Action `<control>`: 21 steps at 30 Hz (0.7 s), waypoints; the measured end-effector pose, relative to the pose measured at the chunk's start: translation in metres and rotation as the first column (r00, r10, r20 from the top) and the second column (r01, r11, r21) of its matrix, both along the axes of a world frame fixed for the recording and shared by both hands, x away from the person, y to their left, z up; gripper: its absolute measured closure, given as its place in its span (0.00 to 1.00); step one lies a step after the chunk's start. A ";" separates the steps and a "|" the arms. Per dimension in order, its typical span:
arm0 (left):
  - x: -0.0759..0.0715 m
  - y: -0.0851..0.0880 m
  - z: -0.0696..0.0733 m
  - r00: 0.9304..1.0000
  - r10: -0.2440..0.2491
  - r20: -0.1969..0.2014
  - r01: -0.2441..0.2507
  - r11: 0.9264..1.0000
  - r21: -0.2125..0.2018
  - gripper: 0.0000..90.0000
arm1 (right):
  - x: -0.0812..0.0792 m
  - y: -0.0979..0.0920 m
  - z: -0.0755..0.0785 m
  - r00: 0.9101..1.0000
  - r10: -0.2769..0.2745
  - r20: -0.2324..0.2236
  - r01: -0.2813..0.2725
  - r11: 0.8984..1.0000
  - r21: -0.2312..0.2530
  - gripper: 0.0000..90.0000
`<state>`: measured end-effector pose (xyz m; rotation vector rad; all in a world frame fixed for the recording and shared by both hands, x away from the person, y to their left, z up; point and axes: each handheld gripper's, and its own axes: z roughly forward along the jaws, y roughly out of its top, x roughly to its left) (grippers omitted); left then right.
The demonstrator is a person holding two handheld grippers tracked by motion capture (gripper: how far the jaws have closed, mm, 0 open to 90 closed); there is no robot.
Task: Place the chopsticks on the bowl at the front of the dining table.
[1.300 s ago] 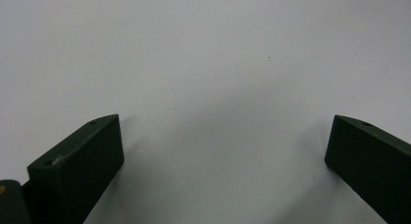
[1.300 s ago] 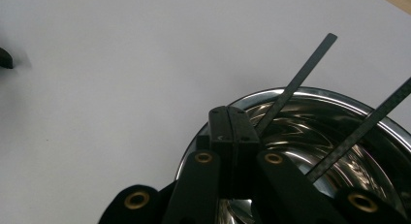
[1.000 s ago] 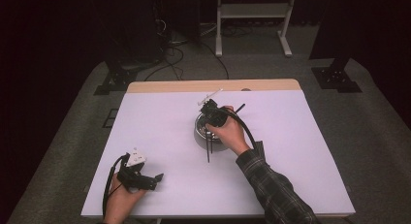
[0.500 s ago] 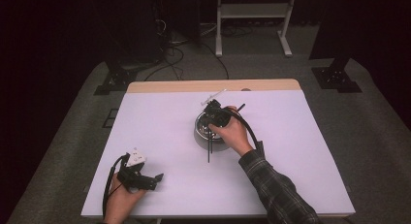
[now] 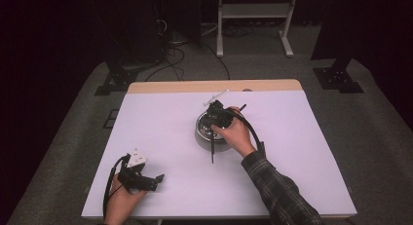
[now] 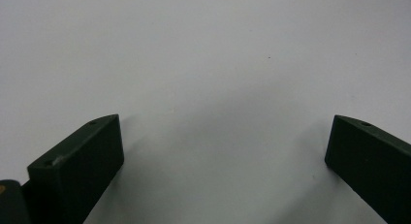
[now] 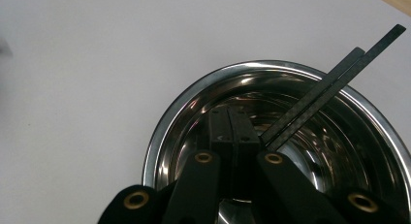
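Little has moved since a second ago: my right gripper [image 5: 217, 119], jaws pressed together on two black sticks [image 7: 325, 85], stays in the steel bowl [image 7: 174, 117] at mid-table, while my left gripper [image 5: 139, 178], jaws spread, rests near-left, suggesting stirring or placing continues.

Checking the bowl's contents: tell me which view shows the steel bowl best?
The right gripper view: the steel bowl is close, with dark sticks crossing its rim. In the high view the bowl is small, half hidden by the hand.
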<state>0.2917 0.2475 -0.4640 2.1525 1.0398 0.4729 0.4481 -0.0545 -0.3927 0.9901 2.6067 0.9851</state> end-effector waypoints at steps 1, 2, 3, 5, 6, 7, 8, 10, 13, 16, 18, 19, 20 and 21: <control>0.000 0.000 0.000 1.000 -0.001 -0.002 0.001 1.000 0.001 0.00 | -0.001 -0.001 0.001 1.000 0.002 0.003 -0.002 1.000 0.004 0.99; 0.000 0.000 0.000 1.000 0.000 -0.003 0.000 1.000 0.000 0.00 | -0.002 -0.001 0.002 1.000 0.006 0.005 -0.006 1.000 0.006 0.99; 0.000 0.000 0.000 1.000 -0.001 -0.002 0.001 1.000 0.001 0.00 | -0.004 -0.002 0.003 1.000 0.009 0.007 -0.010 1.000 0.007 1.00; 0.000 0.000 0.000 1.000 0.001 0.000 -0.001 1.000 -0.001 0.00 | -0.008 -0.004 0.006 1.000 0.015 0.012 -0.015 1.000 0.012 0.99; 0.000 0.000 0.000 1.000 0.000 0.000 0.000 1.000 0.000 0.00 | -0.011 -0.005 0.007 1.000 0.021 0.011 -0.021 1.000 0.018 0.99; 0.000 0.000 0.000 1.000 0.000 -0.001 0.000 1.000 0.000 0.00 | -0.014 -0.007 0.008 1.000 0.027 0.013 -0.028 0.999 0.019 0.99; 0.000 0.000 0.000 1.000 0.000 0.000 0.000 1.000 0.000 0.00 | -0.017 -0.009 0.009 0.999 0.030 0.014 -0.030 0.999 0.021 0.99; 0.000 0.000 0.000 1.000 -0.001 0.001 0.001 1.000 0.002 0.00 | -0.023 -0.014 0.010 0.999 0.039 0.013 -0.040 0.999 0.027 1.00; 0.000 0.000 0.000 1.000 -0.001 0.001 0.001 1.000 0.002 0.00 | -0.034 -0.021 0.012 0.998 0.053 0.019 -0.053 0.998 0.031 1.00; 0.000 0.000 0.000 1.000 -0.001 0.002 0.001 1.000 0.001 0.00 | -0.045 -0.028 0.015 0.997 0.065 0.029 -0.066 0.997 0.040 1.00; 0.000 0.000 0.000 1.000 0.000 0.002 0.000 1.000 0.001 0.00 | -0.052 -0.032 0.016 0.997 0.073 0.034 -0.075 0.996 0.047 1.00; 0.000 0.000 0.000 1.000 0.000 0.000 0.000 1.000 0.002 0.00 | -0.056 -0.034 0.017 0.996 0.080 0.037 -0.082 0.995 0.052 1.00; 0.000 0.000 0.000 1.000 -0.002 0.000 0.002 1.000 0.004 0.00 | -0.059 -0.035 0.018 0.996 0.084 0.038 -0.086 0.995 0.059 1.00; 0.000 0.000 0.000 1.000 -0.002 -0.001 0.002 1.000 0.004 0.00 | -0.063 -0.037 0.018 0.995 0.093 0.040 -0.095 0.993 0.064 1.00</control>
